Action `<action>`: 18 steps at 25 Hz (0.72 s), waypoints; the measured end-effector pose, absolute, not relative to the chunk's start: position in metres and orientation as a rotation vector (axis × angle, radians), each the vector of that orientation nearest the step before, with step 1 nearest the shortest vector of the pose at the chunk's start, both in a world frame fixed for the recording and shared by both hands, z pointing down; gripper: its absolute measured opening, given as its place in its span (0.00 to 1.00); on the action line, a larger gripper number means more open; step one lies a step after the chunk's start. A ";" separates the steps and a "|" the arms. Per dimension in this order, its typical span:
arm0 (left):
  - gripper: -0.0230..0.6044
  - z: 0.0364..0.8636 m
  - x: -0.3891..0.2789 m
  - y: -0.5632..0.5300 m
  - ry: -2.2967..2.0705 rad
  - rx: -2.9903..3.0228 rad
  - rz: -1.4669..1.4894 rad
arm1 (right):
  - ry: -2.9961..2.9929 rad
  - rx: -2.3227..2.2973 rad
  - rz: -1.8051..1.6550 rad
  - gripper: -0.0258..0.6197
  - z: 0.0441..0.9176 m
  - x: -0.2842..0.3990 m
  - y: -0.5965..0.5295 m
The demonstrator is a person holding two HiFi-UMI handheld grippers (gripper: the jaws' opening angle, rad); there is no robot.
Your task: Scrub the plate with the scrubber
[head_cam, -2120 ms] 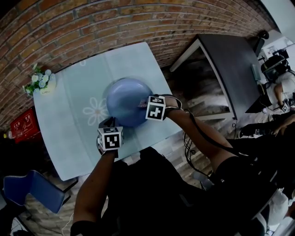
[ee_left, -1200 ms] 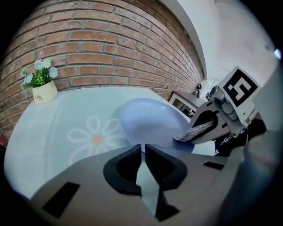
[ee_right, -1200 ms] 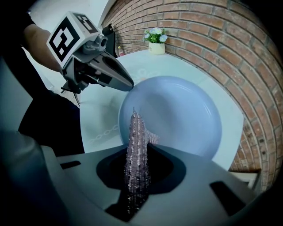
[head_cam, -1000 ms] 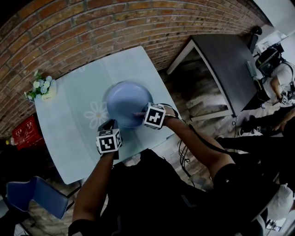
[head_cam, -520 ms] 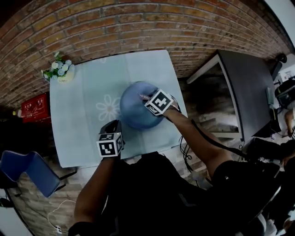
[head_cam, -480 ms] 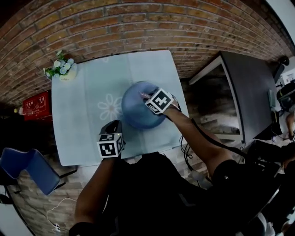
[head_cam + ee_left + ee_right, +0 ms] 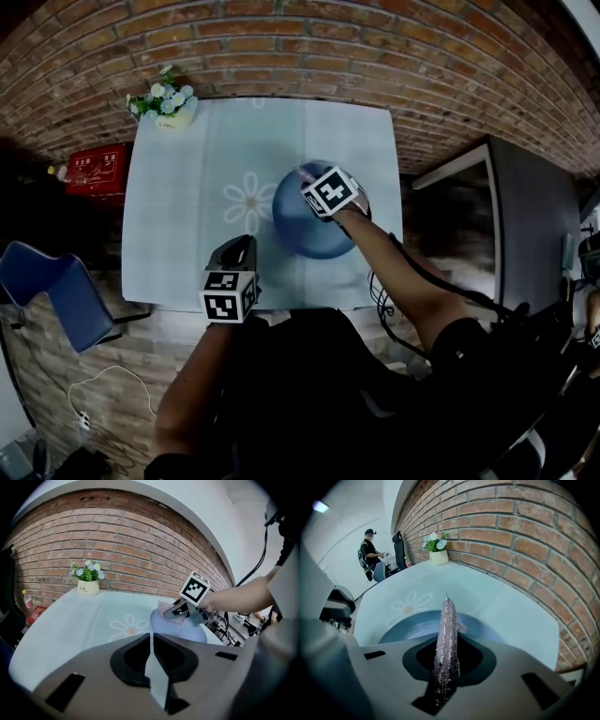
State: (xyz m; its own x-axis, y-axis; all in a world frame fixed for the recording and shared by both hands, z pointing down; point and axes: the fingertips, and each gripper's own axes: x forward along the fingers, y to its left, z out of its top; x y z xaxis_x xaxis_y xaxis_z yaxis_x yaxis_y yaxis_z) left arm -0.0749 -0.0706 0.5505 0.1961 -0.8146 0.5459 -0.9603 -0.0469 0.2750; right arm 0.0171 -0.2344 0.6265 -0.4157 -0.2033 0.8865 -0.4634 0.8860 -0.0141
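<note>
Centre of frame, on worktop [image 7: 178, 234]: blue plate [image 7: 319, 234]. Right hand-held gripper [image 7: 312, 181] clamped on pink mesh scrubber [image 7: 445, 630] over plate's upper-left edge. Left hand-held gripper [image 7: 151, 641] closed, empty, lower left. Step, judged: scrubbing. Next: press down, sweep across.

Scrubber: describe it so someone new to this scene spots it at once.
On the pale blue table by the brick wall sits a blue plate. Above it, the right gripper has its tongs shut on the scrubber, a thin, glittery pink mesh sheet, the only sparkly thing there.
</note>
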 end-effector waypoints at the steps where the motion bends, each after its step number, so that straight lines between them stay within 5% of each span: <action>1: 0.09 0.551 -0.076 -0.068 -1.658 1.884 0.318 | -2.004 0.473 0.310 0.14 0.628 0.014 -0.232; 18: 0.09 0.556 -0.091 -0.051 -1.681 1.854 0.285 | -2.011 0.241 0.292 0.14 0.632 -0.021 -0.173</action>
